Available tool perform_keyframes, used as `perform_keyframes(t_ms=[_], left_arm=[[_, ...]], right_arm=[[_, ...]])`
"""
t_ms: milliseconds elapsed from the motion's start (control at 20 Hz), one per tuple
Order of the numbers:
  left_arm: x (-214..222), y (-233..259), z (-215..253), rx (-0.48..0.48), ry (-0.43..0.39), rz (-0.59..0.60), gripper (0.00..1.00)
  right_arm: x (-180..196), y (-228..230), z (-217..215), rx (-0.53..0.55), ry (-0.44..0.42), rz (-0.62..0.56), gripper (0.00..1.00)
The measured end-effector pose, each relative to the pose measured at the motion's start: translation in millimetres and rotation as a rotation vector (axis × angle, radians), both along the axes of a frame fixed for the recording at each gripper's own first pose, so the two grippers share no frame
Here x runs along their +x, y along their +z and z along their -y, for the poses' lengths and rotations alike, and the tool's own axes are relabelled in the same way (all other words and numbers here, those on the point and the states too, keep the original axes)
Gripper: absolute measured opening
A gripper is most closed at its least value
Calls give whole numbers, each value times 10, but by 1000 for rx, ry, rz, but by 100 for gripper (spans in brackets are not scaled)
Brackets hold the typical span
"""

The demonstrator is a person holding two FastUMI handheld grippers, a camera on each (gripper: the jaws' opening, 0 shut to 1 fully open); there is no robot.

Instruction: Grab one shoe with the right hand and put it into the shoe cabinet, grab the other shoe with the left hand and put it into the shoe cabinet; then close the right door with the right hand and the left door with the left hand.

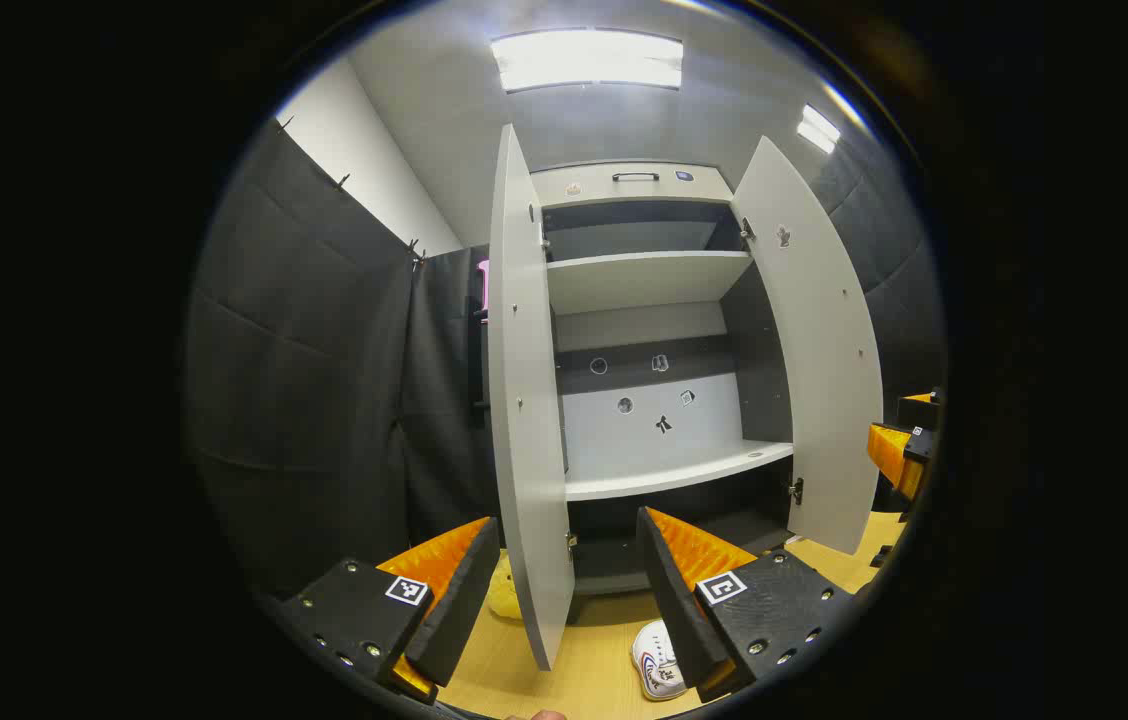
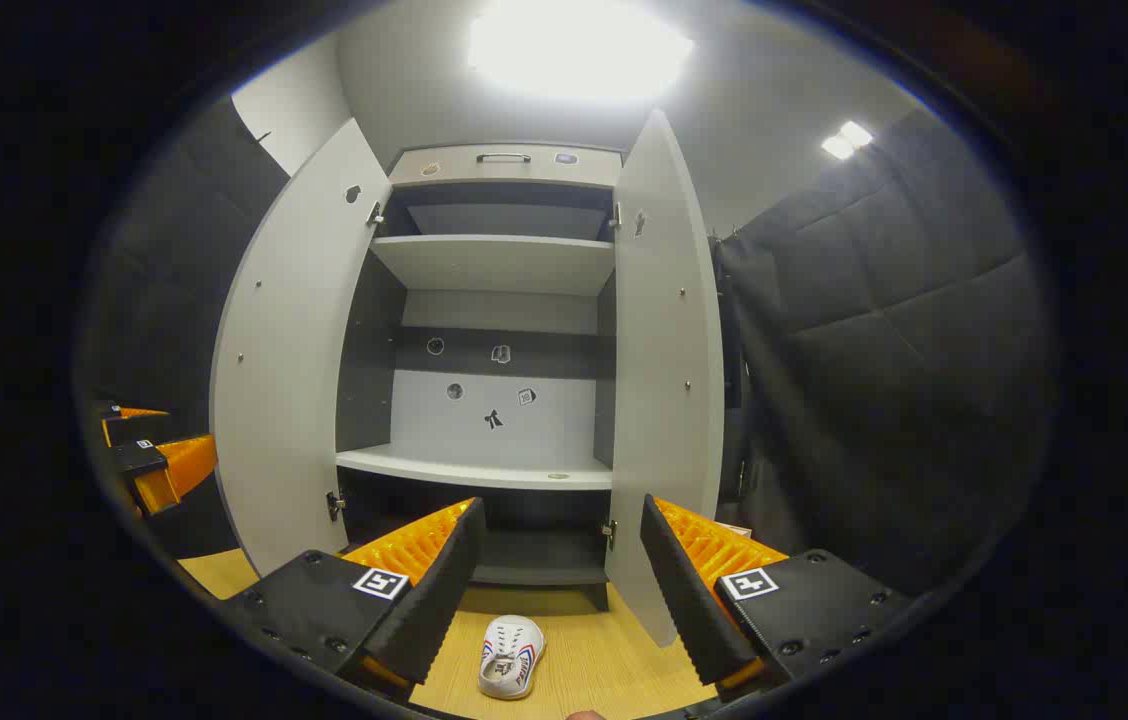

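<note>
Both pairs of fingers stand spread apart with nothing between them: the left gripper (image 1: pixel 564 590) frames the edge of the left door (image 1: pixel 527 400), and the right gripper (image 2: pixel 559 585) frames the foot of the shoe cabinet (image 2: pixel 499 165) with one white sneaker (image 2: pixel 510 655) lying on the wooden floor (image 2: pixel 614 655) in the gap between its fingers, toe toward the camera, touching neither finger.

In the left gripper view that same white sneaker (image 1: pixel 659 660) lies on the floor just beside the inner edge of the gripper's right-hand finger, partly hidden by it. A second, pale yellow item (image 1: pixel 504 590) sits on the floor behind the left door, close to the cabinet's base; too little of it shows to tell whether it is the other shoe.

The cabinet has two doors, both swung wide open: the left door and the right door (image 2: pixel 664 380). Inside, two pale shelves can be counted, an upper shelf (image 2: pixel 494 262) and a lower shelf (image 2: pixel 474 468), both bare, with a dark bottom compartment (image 2: pixel 534 550) under the lower one. Five small stickers dot the back panel (image 2: pixel 494 415). A dark handle (image 2: pixel 503 157) sits on the top panel.

The right gripper shows at the right edge of the left gripper view, the left gripper at the left edge of the right gripper view.
</note>
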State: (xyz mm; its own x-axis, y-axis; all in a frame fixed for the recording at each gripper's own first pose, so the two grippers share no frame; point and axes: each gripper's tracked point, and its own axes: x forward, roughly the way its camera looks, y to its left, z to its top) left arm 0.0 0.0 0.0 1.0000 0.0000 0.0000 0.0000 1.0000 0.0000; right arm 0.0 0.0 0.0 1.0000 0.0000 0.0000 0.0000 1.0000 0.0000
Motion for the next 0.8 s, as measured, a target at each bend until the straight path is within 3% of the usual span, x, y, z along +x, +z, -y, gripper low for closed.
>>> perform_keyframes(t_ms=[800], left_arm=[[75, -78, -110, -10, 5, -11, 78]], right_arm=[[202, -113, -127, -13, 16, -45, 98]])
